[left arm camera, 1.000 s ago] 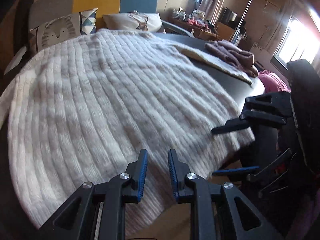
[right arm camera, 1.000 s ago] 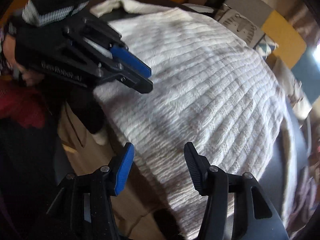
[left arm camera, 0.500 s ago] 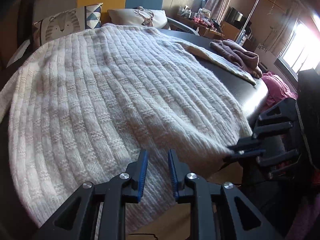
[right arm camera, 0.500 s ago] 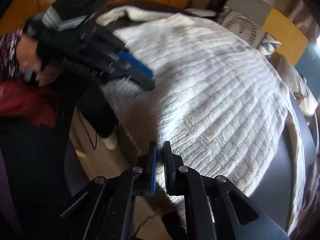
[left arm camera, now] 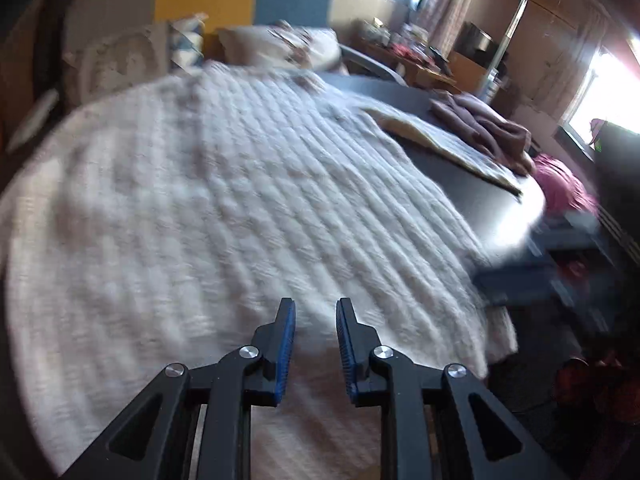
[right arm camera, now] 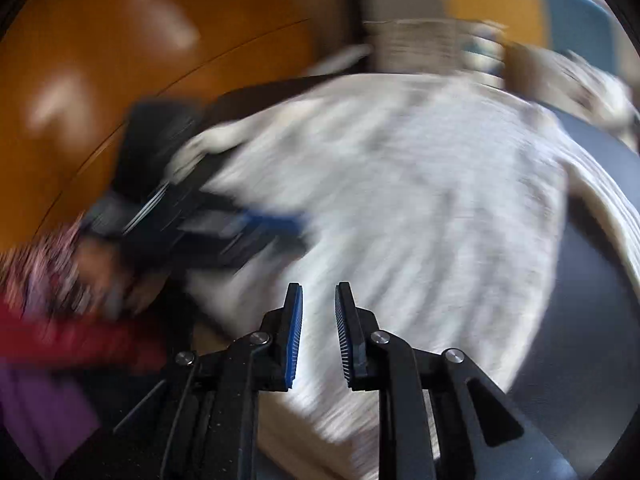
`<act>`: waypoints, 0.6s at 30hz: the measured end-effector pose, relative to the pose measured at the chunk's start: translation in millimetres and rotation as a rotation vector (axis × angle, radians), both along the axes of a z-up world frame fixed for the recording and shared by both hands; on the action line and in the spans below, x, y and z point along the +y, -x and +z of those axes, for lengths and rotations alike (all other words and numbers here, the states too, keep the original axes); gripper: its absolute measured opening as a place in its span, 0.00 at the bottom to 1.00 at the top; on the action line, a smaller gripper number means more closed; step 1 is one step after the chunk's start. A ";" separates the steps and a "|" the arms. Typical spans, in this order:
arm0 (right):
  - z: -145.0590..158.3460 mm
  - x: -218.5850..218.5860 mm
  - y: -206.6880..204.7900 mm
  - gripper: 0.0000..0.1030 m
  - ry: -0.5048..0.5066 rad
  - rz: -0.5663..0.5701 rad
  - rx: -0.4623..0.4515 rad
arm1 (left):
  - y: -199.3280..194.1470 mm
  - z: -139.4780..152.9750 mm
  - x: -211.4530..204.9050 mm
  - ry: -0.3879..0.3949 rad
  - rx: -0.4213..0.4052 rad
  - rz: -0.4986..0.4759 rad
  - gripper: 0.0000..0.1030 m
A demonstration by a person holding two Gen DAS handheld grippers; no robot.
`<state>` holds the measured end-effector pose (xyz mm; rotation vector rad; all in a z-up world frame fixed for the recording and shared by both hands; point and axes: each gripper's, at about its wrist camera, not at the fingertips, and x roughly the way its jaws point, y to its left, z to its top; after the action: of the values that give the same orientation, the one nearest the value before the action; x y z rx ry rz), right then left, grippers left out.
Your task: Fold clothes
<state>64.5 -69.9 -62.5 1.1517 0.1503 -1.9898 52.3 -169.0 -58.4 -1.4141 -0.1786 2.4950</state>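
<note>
Knitwear, the white sweater [left arm camera: 224, 208], is lying just ahead under both tongs, ribs running away; left gripper [left arm camera: 315, 346] is staying narrow and empty over its near hem, right gripper [right arm camera: 319, 336] is opening, nothing between.

A white ribbed knitted sweater [left arm camera: 224, 208] is spread across the dark round worktop [left arm camera: 476, 192], its near hem draped over the edge. A crumpled brown garment [left arm camera: 484, 128] is laid at the far right, and patterned cushions [left arm camera: 120, 64] are propped behind the worktop.

Both wrist fisheyes look steeply down from close above the near edge of the dark round surface [left arm camera: 472, 200], sharing the spread white ribbed knitted garment [left arm camera: 224, 208], seen from opposite sides.
</note>
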 end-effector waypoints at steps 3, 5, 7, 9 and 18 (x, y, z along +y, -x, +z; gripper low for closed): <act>-23.8 -4.7 20.5 0.18 -0.106 -0.090 -0.066 | -12.4 -3.0 13.2 0.102 0.002 -0.073 0.20; -35.0 -4.5 23.8 0.18 -0.119 -0.111 -0.092 | -24.6 -3.6 16.3 0.137 -0.003 -0.110 0.20; -36.2 -3.1 21.4 0.18 -0.100 -0.111 -0.081 | -37.7 -5.4 14.8 0.146 -0.004 -0.123 0.20; -36.9 -2.1 20.9 0.18 -0.088 -0.118 -0.086 | -50.4 -8.4 11.3 0.141 -0.013 -0.129 0.21; -39.3 2.2 20.4 0.18 -0.060 -0.141 -0.094 | -66.6 5.5 7.1 0.082 -0.028 -0.168 0.22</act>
<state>44.1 -67.7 -101.8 1.3240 0.0828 -2.0603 119.0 -161.9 -52.9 -1.4332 0.0372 2.3705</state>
